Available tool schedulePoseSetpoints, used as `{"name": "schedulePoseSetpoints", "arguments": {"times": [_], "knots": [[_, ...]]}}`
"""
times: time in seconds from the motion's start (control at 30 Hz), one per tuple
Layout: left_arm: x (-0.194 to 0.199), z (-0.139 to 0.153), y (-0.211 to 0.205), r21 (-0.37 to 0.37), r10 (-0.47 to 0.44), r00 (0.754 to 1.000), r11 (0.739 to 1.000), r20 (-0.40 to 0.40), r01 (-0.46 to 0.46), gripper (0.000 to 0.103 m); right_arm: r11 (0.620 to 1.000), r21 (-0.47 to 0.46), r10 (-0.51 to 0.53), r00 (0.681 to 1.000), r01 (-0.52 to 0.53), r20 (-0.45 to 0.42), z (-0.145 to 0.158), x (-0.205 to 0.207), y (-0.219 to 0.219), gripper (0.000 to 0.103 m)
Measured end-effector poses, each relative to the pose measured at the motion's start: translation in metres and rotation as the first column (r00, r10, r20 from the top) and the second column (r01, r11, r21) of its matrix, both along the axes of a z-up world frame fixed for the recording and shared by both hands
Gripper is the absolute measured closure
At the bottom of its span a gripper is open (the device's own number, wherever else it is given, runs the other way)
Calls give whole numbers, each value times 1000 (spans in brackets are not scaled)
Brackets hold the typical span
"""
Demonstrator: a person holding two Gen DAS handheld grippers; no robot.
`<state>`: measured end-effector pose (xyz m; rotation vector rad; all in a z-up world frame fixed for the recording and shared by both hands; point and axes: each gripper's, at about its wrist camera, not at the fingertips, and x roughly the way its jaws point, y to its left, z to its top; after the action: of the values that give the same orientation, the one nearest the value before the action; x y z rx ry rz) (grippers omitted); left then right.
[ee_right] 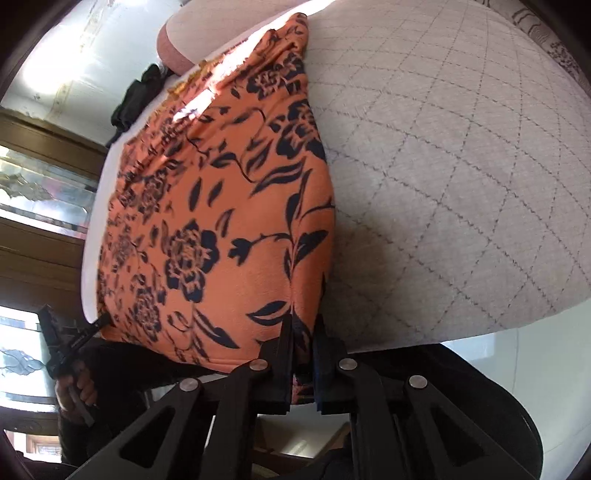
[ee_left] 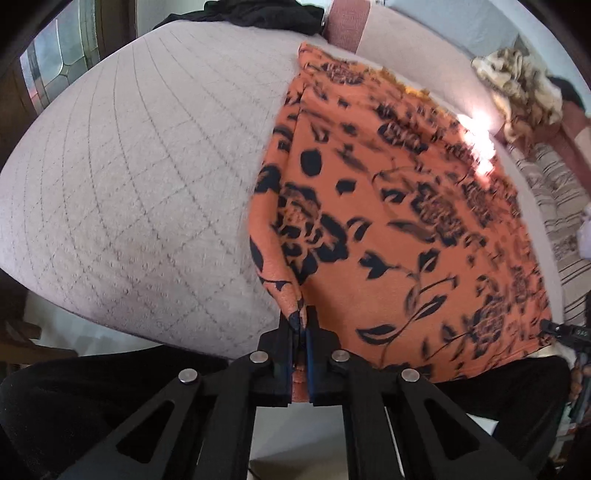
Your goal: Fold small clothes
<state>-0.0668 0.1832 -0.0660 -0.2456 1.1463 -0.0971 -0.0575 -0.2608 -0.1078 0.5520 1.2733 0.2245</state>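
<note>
Left wrist view: the orange, black-flowered fabric garment (ee_left: 399, 206) lies spread on the grey quilted mattress (ee_left: 129, 184). The left gripper (ee_left: 301, 325) pinches one near corner; the right gripper (ee_right: 303, 332) is clamped on the other.

The floral garment (ee_left: 399, 221) lay spread on the quilted mattress (ee_left: 129, 184), its near edge at the bedside, with crumpled clothes (ee_left: 517, 85) behind it.

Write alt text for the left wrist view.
The left gripper is shut on the near left corner of an orange garment with a black floral print, spread on a grey quilted surface. A dark garment lies at the far edge.
</note>
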Motion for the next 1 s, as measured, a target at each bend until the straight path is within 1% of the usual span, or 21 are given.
{"name": "schedulePoseSetpoints", "arguments": {"times": [0.07,0.13,0.17,0.2,0.3,0.33,0.37,0.43,0.5,0.57,0.67,0.77,0.83,0.87,0.9,0.93,0.97,1.0], "knots": [[2,16,9,-82,33,999,996,38,-29,98,997,75,-39,998,36,43,13,-1,-9,95],[6,24,15,-113,49,997,993,59,-42,98,989,132,-75,995,65,73,22,1,-18,95],[8,23,14,-111,52,997,993,55,-45,98,988,139,-83,994,72,76,23,2,-21,95],[10,17,14,-100,53,998,994,35,-49,98,987,137,-88,994,78,69,21,3,-22,95],[16,-13,11,-90,74,992,993,-98,-83,98,983,160,-91,996,88,9,-1,5,-22,95],[18,-17,9,-68,79,990,994,-120,-88,98,981,172,-92,996,92,-6,-6,4,-22,95],[18,-15,7,-61,73,991,995,-113,-81,98,978,186,-96,995,96,-12,-7,5,-23,95],[22,-1,4,-71,53,996,996,-77,-59,98,971,218,-104,995,101,3,-3,8,-26,95],[34,20,2,-91,36,999,995,-20,-37,98,967,236,-106,994,96,31,4,14,-28,95],[53,46,-1,-112,29,998,993,55,-23,98,962,259,-118,990,93,83,22,28,-28,95],[100,87,-4,-131,27,987,991,160,-6,98,945,311,-160,970,97,182,53,59,-35,95],[166,122,-12,-100,34,961,995,274,-6,98,932,340,-230,927,123,296,91,112,-48,95],[212,131,-20,-82,53,942,996,330,-27,98,924,351,-279,894,150,351,107,157,-55,95],[238,129,-25,-64,61,939,997,338,-42,97,918,358,-302,883,169,360,109,179,-57,95],[267,119,-32,-37,61,948,998,314,-51,95,911,371,-317,879,179,355,105,204,-58,93],[295,103,-40,-3,60,960,998,273,-62,95,912,373,-307,887,171,345,96,229,-55,90],[315,88,-45,21,61,967,997,247,-68,93,920,354,-287,902,166,322,83,253,-52,87],[329,73,-44,50,61,973,996,221,-74,86,928,317,-288,914,193,285,66,271,-50,72]]}}
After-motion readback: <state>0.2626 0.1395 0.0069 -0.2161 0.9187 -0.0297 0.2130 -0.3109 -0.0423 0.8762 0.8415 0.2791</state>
